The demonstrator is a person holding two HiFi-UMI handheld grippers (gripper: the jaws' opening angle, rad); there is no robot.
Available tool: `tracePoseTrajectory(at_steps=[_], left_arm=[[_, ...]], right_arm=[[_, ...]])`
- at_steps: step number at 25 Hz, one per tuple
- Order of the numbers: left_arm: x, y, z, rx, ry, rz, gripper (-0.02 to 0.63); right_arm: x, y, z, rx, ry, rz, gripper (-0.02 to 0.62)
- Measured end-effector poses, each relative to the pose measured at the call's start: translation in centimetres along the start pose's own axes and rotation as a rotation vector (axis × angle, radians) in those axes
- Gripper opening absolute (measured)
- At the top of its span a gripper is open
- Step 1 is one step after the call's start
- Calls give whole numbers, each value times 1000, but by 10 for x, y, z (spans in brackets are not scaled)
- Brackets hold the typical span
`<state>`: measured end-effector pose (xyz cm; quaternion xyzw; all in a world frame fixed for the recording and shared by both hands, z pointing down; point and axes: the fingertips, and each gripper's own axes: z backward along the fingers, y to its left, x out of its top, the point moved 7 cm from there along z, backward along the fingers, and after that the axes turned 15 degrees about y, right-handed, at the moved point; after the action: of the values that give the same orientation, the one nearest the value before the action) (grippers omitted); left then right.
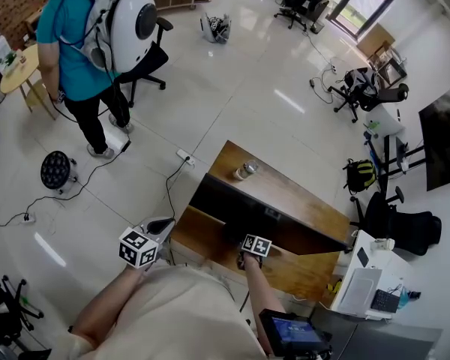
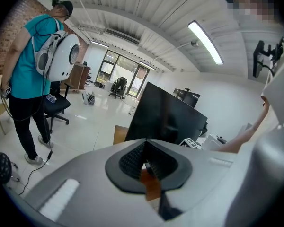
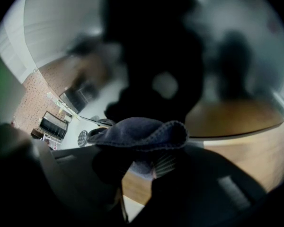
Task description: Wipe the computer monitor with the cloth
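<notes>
Nearest the lens, the right tongs [image 3: 146, 167] were clamped on a dark blue cloth [image 3: 142, 134], held at the front of the black computer monitor [image 1: 262, 214] on the wooden counter [image 1: 307, 201]. The left tongs [image 2: 146, 162] were closed on nothing, beside the counter's corner. Behind the monitor a glass jar [image 1: 245, 171] was seen, its contents not discernible.

The monitor [image 1: 232, 205] stands on the desk [image 1: 300, 197], a jar [image 1: 246, 170] behind it.
</notes>
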<state>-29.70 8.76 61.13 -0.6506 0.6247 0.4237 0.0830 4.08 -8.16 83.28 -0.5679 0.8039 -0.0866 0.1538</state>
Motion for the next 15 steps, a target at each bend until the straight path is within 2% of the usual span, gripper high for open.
tracePoseTrajectory(at_steps=[15], left_arm=[[-2, 54, 23, -22, 39, -8, 3]], right_arm=[[7, 55, -23, 9, -26, -15, 98]])
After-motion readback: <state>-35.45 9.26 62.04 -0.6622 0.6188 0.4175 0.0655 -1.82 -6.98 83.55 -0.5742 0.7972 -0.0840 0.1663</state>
